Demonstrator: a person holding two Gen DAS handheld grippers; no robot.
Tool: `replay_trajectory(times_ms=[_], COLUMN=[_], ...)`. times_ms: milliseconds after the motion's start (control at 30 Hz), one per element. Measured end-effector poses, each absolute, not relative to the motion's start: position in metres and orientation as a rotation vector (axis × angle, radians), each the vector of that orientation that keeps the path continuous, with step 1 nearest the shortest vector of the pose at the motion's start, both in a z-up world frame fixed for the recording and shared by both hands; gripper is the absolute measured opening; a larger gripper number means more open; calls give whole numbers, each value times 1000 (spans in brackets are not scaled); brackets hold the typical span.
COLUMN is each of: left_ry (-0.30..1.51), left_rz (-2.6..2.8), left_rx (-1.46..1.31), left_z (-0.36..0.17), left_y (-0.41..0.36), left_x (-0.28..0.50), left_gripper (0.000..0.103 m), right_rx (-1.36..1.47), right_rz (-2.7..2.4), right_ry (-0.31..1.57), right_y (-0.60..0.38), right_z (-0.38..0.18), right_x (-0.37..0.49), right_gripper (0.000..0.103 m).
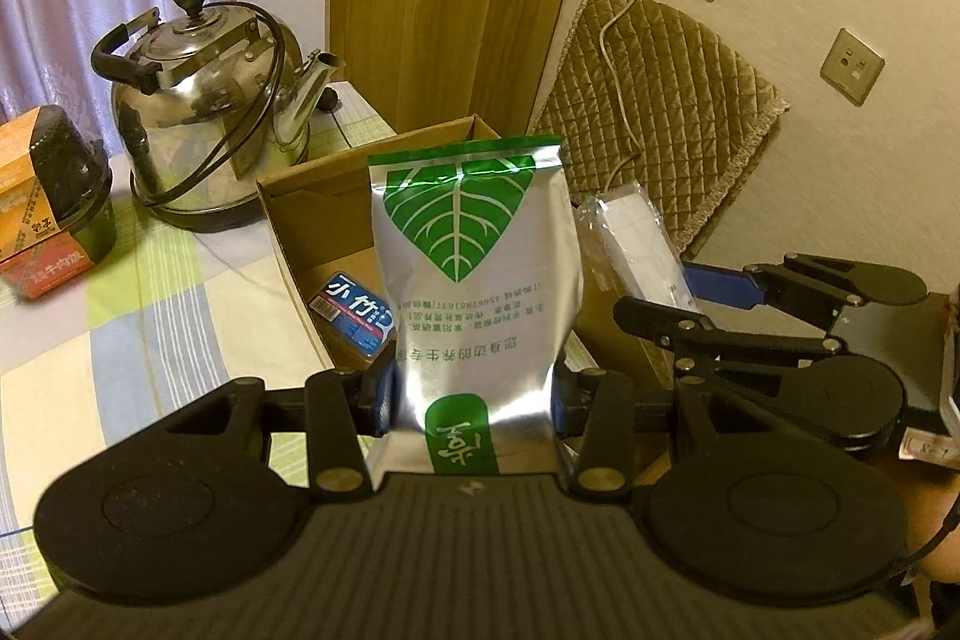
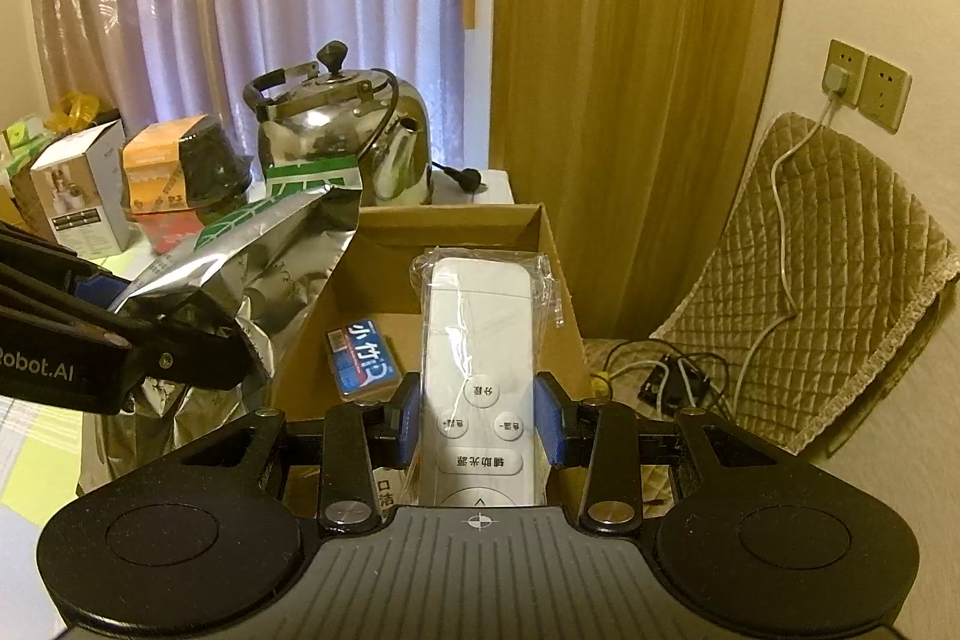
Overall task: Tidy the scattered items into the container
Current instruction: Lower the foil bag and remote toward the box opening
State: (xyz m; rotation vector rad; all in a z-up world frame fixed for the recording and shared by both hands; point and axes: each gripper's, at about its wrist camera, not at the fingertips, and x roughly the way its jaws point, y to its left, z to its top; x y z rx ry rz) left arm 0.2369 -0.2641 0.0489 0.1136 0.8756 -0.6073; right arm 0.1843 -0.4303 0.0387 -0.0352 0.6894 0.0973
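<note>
Left gripper (image 1: 474, 394) pinches a silver foil pouch (image 1: 474, 244) with a green leaf print, held upright over the near edge of the cardboard box (image 1: 288, 214). Right gripper (image 2: 477, 421) clamps a white remote (image 2: 477, 340) in a clear plastic bag, also above the box. Small blue packet (image 2: 363, 355) lies on the box floor. Steel kettle (image 1: 210, 112) stands behind the box on the checked tablecloth (image 1: 120, 316).

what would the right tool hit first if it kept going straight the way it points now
Probably the cardboard box: the right tool, shut on the bagged white remote, points over its open top, so the remote's tip would likely meet the far wall first. Depth is hard to judge.
</note>
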Motion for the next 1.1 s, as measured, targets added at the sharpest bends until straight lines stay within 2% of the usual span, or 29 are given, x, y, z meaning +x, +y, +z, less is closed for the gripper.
replay_trajectory(times_ms=[467,1100], left_ry=[883,977], left_rz=[-599,-367], left_rx=[81,-208], left_z=[36,10], left_y=[-269,-277], left_x=[281,310], left_gripper=[40,40], right_rx=[-27,-2], right_rz=[89,84], right_ry=[704,709], right_y=[-437,-444], right_z=[24,8], right_x=[208,221], right_gripper=[41,41])
